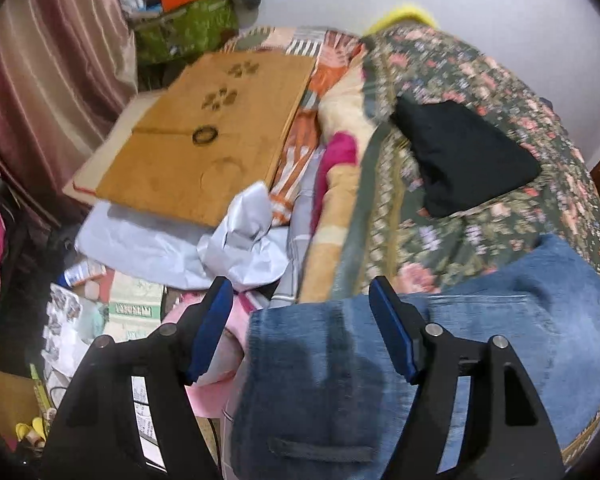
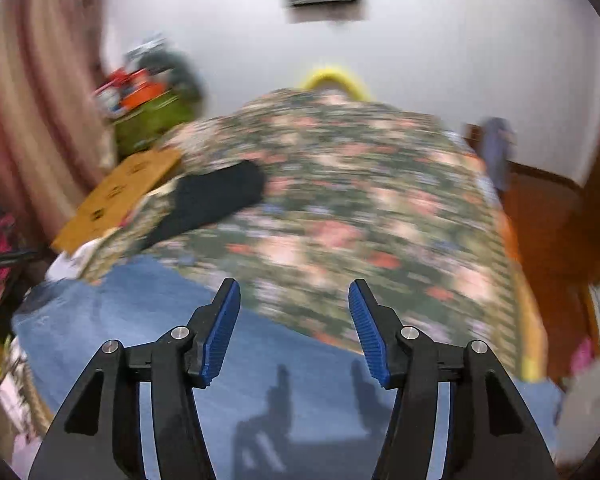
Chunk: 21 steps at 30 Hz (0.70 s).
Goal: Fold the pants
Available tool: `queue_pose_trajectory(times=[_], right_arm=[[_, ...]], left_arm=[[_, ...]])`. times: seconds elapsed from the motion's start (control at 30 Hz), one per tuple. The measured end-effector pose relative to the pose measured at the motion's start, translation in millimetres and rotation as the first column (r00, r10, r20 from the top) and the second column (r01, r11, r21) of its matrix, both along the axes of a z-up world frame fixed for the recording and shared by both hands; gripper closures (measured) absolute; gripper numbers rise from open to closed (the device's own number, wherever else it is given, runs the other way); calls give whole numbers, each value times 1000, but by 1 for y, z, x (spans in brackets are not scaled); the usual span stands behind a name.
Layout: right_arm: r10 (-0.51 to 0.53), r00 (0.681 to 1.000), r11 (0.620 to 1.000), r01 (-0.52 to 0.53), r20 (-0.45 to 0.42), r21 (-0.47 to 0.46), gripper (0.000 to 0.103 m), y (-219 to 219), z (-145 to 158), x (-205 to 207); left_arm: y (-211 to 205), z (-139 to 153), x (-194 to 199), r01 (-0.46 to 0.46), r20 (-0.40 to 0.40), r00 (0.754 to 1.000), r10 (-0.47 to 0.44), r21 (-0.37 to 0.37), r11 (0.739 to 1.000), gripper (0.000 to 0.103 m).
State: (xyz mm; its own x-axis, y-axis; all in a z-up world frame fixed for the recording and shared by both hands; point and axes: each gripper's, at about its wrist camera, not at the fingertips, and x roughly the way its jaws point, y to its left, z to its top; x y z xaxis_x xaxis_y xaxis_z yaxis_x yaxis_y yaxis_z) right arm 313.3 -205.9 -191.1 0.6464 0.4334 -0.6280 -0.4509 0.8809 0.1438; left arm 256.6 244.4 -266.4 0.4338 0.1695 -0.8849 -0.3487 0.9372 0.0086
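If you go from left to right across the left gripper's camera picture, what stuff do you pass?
Pink-brown curtain → flat brown cardboard with paw prints → folded black cloth, which lies on the green flowery bedspread.

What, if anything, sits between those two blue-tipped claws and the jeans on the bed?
Nothing visible. The jeans lie right under the open left gripper and the open right gripper. The black cloth rests farther up the floral bedspread, apart from them.
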Motion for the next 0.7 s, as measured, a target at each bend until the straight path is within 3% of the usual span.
queue_pose_trajectory(times=[0.23,0.47,0.53,0.6,0.67,0.7], right_arm=[[235,966,971,-239,-111,-26,50,114,-29,37],[300,918,942,-328,-258,-69,50,166,-77,59],[305,915,941,-332,-263,-63,51,168,-79,56],[319,914,936,-345,-250,-70,61,168,-78,51],[327,916,934,-351,-231,-70,68,166,-75,44],[329,918,933,-352,-222,-74,71,167,-72,45]], left_arm=[[39,-58,-12,-48,-106,994,33,-144,988,33],[42,-84,-30,-40,-85,996,16,-286,958,33],[40,-86,-36,-17,-63,998,-4,-324,946,45],[36,-84,-40,16,-35,999,-32,-379,925,78],[28,-79,-41,47,-13,998,-56,-388,921,98],[22,-75,-40,56,-12,998,-64,-359,932,98]])
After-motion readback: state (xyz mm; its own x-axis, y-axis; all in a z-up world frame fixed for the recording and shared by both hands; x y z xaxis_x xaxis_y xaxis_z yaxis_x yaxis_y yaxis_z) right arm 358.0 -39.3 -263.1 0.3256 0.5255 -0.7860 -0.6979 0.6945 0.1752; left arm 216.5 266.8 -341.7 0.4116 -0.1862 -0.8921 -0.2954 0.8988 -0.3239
